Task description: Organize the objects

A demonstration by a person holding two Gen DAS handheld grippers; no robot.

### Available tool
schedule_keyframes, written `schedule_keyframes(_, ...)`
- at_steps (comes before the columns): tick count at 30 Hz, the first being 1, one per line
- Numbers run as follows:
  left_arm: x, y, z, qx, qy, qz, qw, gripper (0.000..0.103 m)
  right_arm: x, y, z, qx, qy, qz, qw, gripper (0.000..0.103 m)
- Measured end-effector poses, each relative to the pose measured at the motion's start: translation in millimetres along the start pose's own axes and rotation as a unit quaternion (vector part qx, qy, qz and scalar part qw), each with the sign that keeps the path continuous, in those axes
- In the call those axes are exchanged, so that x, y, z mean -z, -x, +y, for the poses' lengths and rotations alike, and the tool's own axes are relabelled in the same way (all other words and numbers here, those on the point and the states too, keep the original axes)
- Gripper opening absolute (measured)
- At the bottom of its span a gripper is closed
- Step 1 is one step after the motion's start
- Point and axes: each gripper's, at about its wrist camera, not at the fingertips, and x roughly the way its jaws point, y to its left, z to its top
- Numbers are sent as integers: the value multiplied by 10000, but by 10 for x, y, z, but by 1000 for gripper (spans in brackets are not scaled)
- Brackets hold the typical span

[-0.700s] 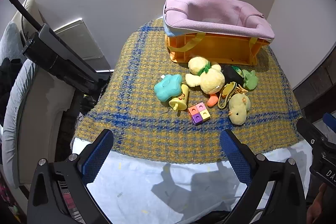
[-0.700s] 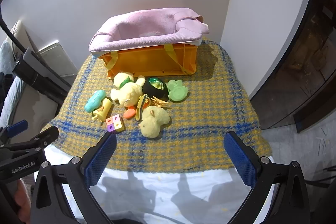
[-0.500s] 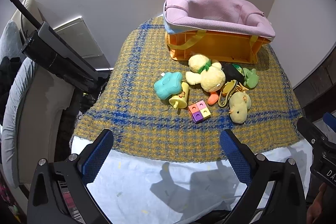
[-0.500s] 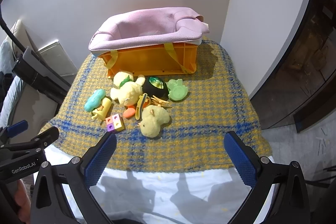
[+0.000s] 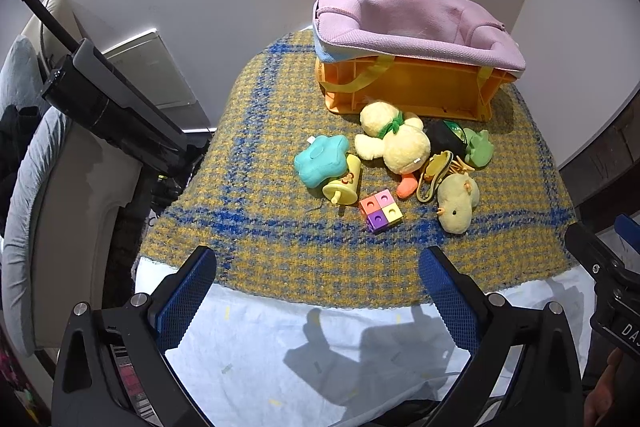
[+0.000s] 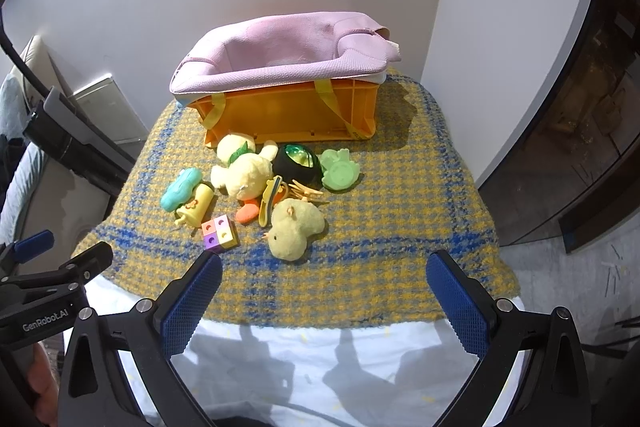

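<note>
A heap of toys lies on a yellow-and-blue checked blanket (image 5: 256, 227) in front of an orange crate (image 5: 408, 91) lined with a pink fabric bag (image 5: 416, 23). In the heap are a cream plush duck (image 5: 396, 143), a teal star cushion (image 5: 320, 159), a yellow cup toy (image 5: 344, 183), a four-colour block (image 5: 380, 211), a small yellow plush chick (image 5: 456, 203) and a green frog toy (image 5: 478, 147). My left gripper (image 5: 316, 291) hangs open above the blanket's near edge, apart from the toys. My right gripper (image 6: 324, 295) is open too, short of the plush chick (image 6: 294, 227) and the block (image 6: 219, 231).
A pale sheet (image 5: 320, 355) covers the surface below the blanket's near edge. A black folded stand (image 5: 108, 103) and a grey-white seat (image 5: 60, 227) are at the left. A white wall is behind the crate (image 6: 288, 111), and dark wooden furniture (image 6: 592, 107) stands at the right.
The view of both grippers has drifted slightly; the toys and the crate sit a touch lower and nearer in the left wrist view. Nothing was grasped or moved.
</note>
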Motion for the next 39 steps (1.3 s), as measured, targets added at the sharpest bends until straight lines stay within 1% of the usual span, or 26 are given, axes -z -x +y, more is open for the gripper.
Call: schedule_keyframes(39, 70, -28, -18, 121, -44, 76, 9999, 103, 34, -7, -1, 10, -28, 22, 10000, 102)
